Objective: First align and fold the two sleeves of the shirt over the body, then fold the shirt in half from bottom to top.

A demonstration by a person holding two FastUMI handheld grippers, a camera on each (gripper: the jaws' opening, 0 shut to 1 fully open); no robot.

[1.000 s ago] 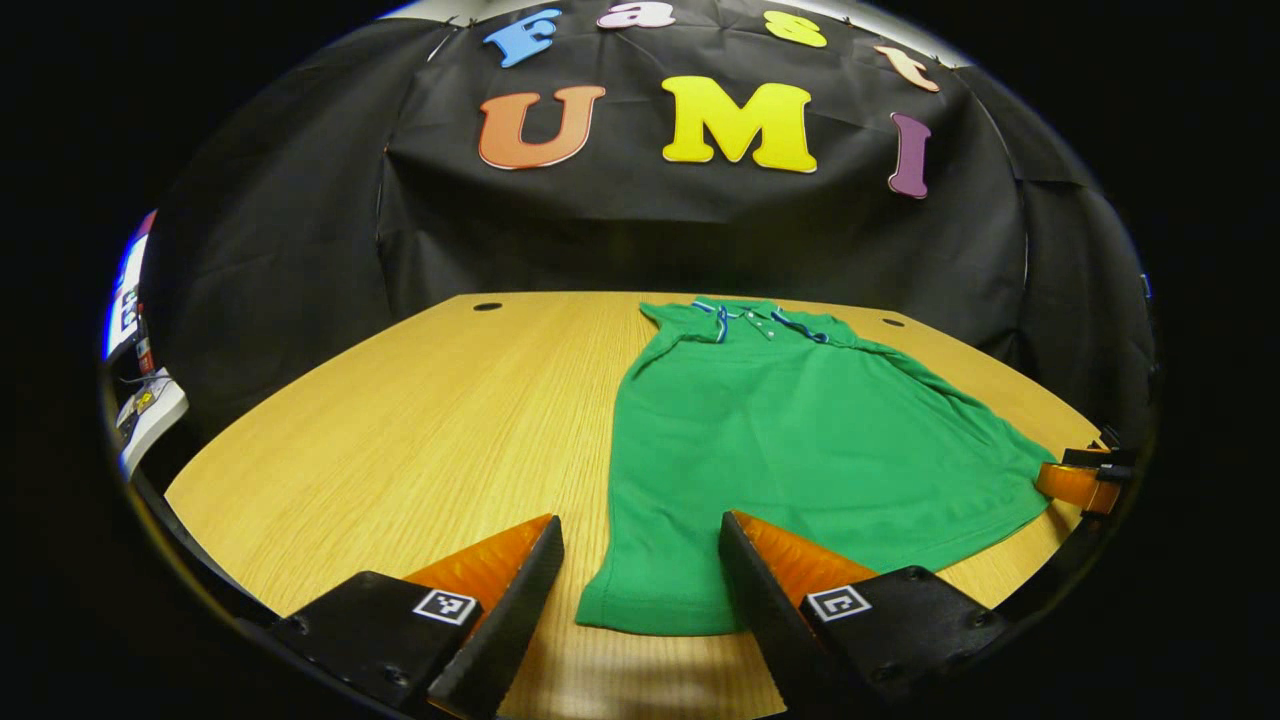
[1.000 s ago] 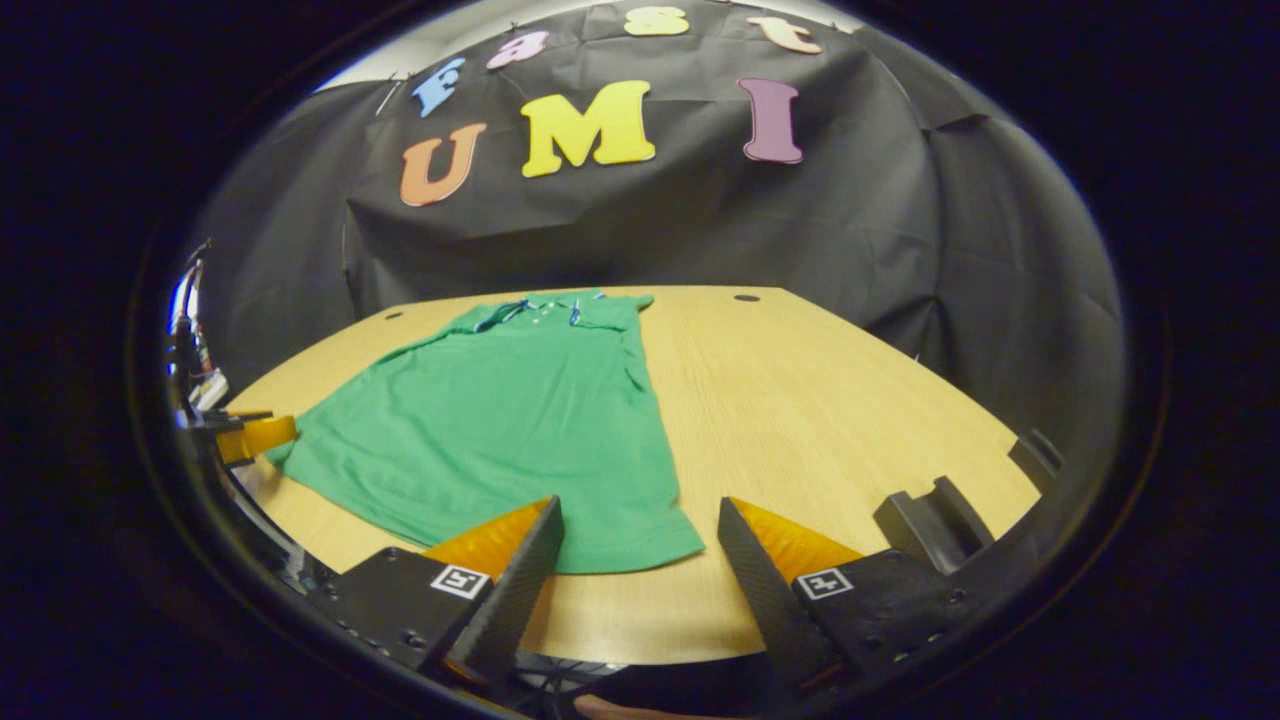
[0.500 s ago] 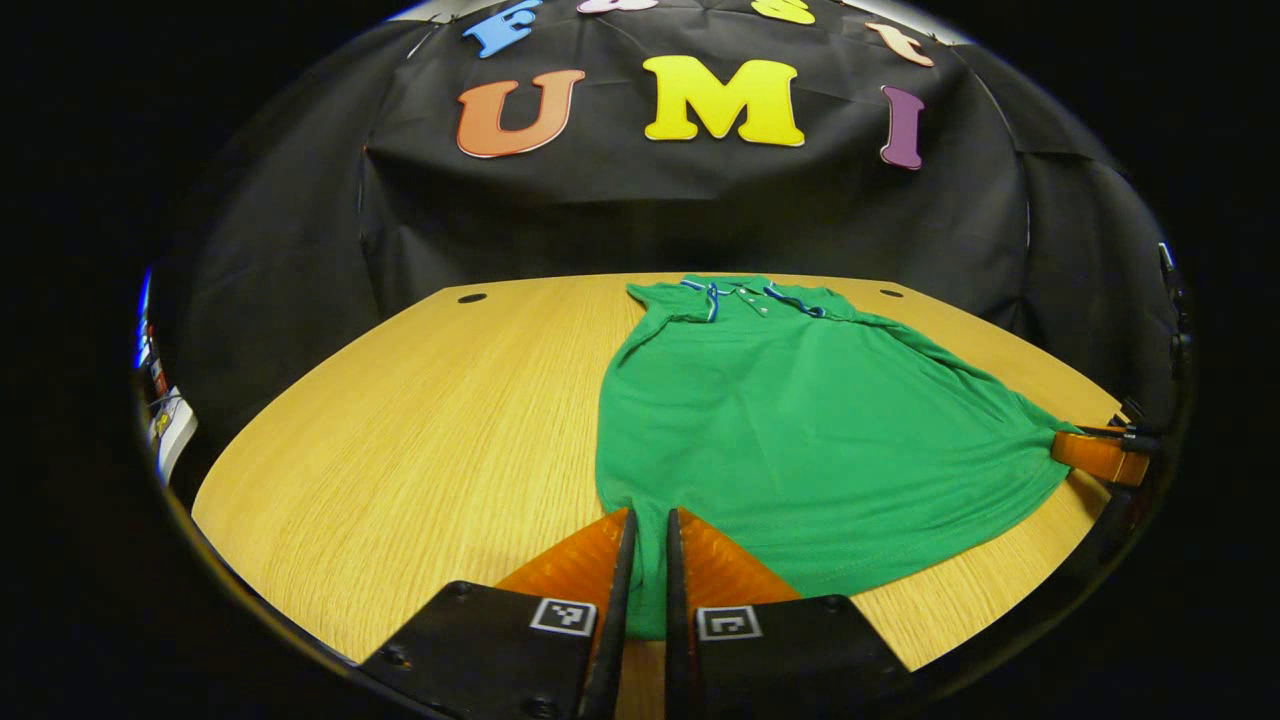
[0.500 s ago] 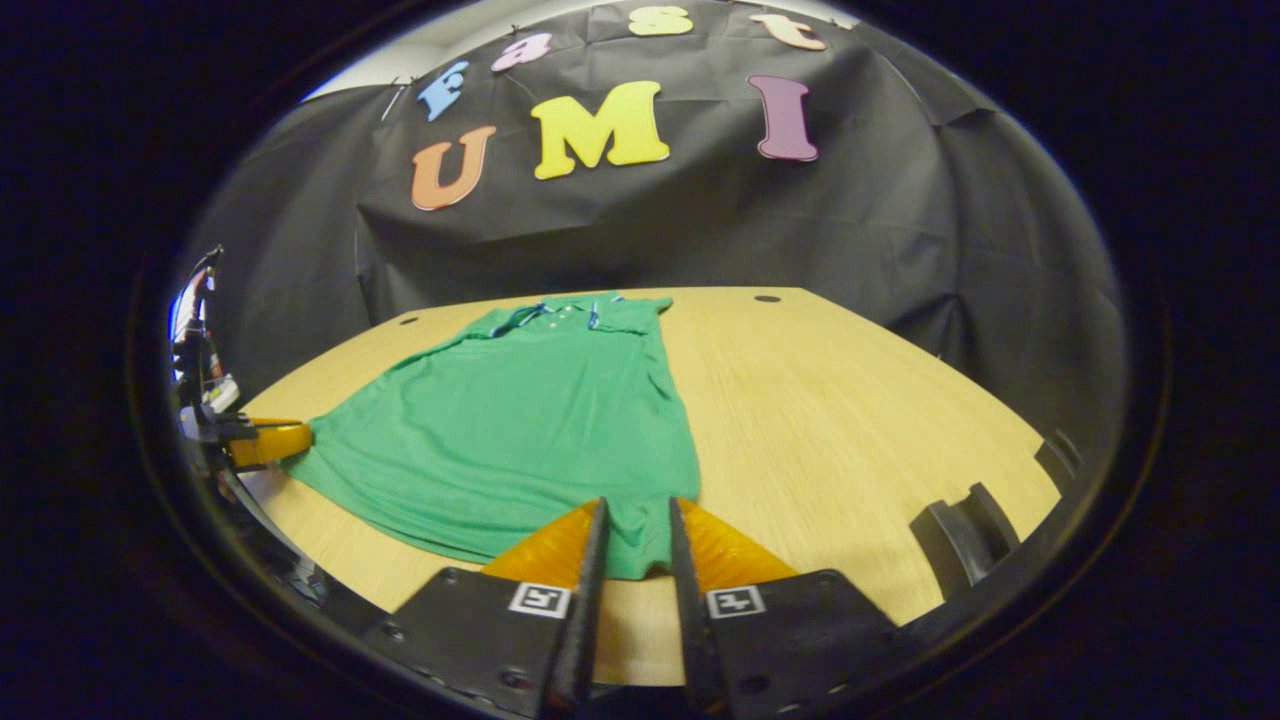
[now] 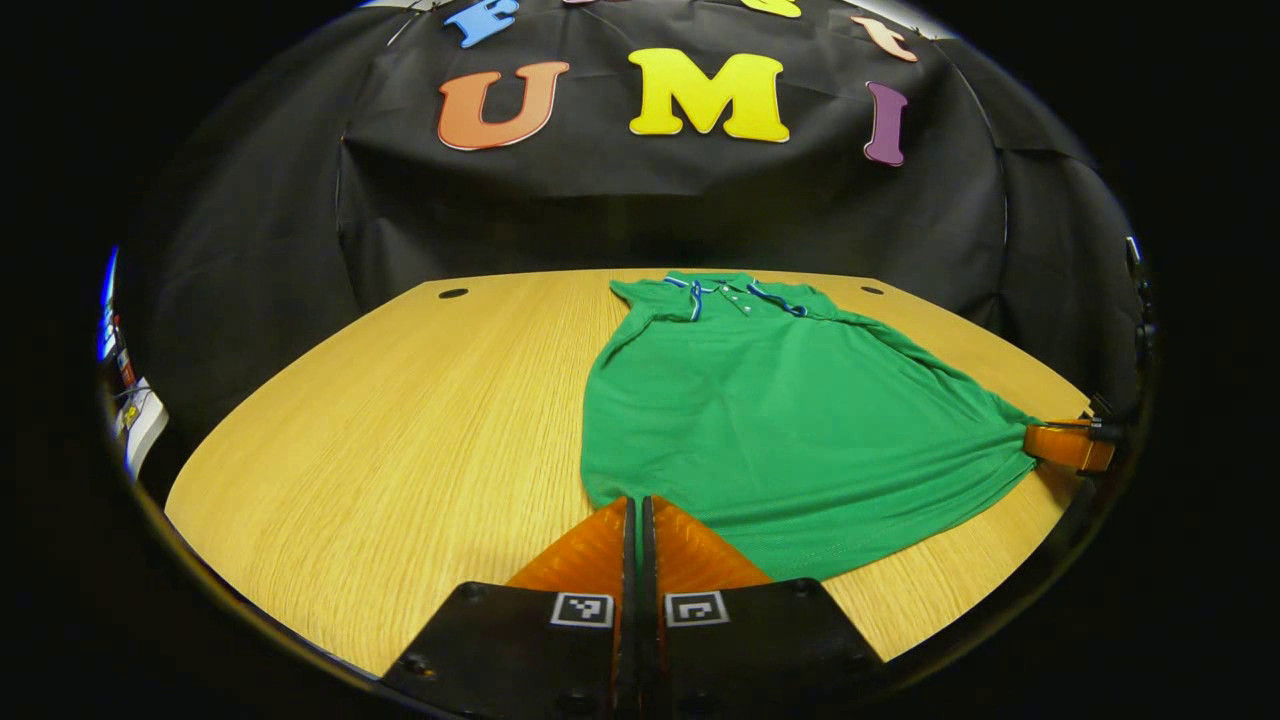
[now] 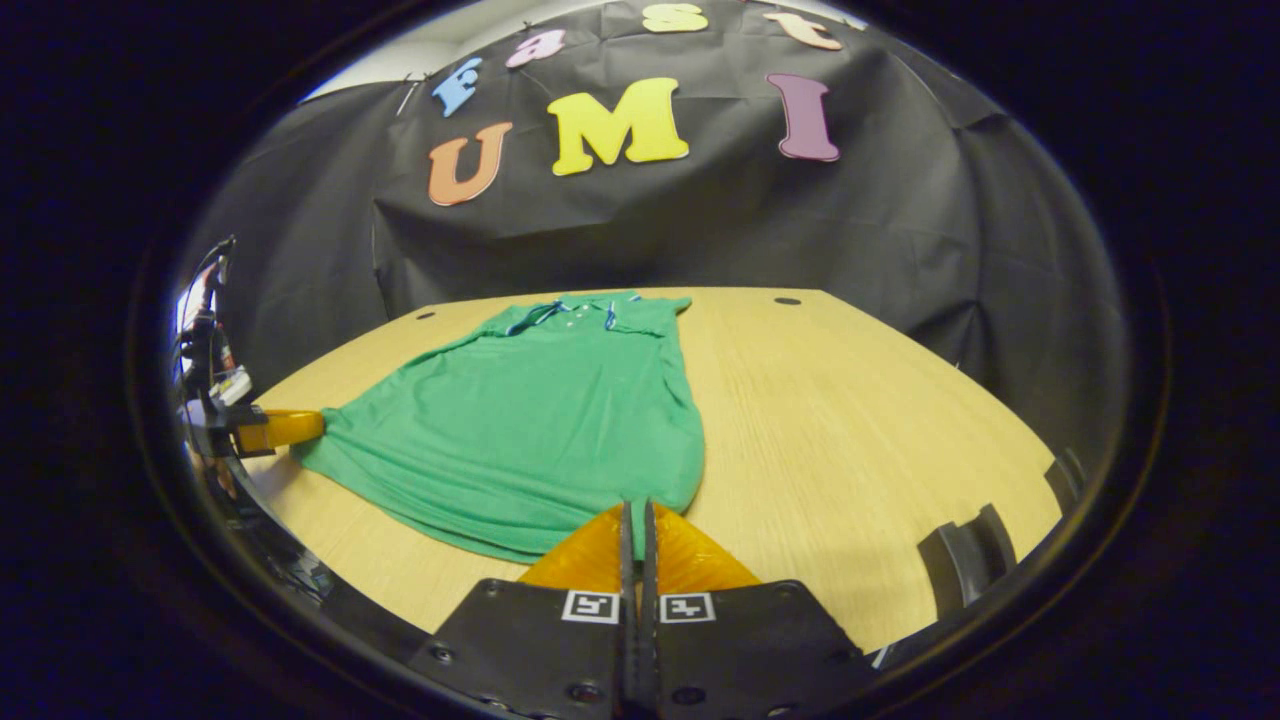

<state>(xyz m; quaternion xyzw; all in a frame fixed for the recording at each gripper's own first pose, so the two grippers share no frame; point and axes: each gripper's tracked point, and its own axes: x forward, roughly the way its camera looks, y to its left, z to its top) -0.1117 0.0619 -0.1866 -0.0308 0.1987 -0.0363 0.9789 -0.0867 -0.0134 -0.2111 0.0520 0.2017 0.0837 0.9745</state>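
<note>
Green polo shirt [image 5: 780, 420] lies flat on the wooden bench [image 5: 400, 440], collar at the far edge, sleeves already folded in over the body. Left hand-held gripper [image 5: 636, 515] pinches the near left hem corner, fingers pressed together on the fabric. Right hand-held gripper [image 6: 636, 520] pinches the near right hem corner likewise. Hem is slightly bunched at both corners.

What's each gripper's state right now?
Left gripper: closed on the near left corner of the green shirt.
Right gripper: closed on the shirt's near right corner.
</note>
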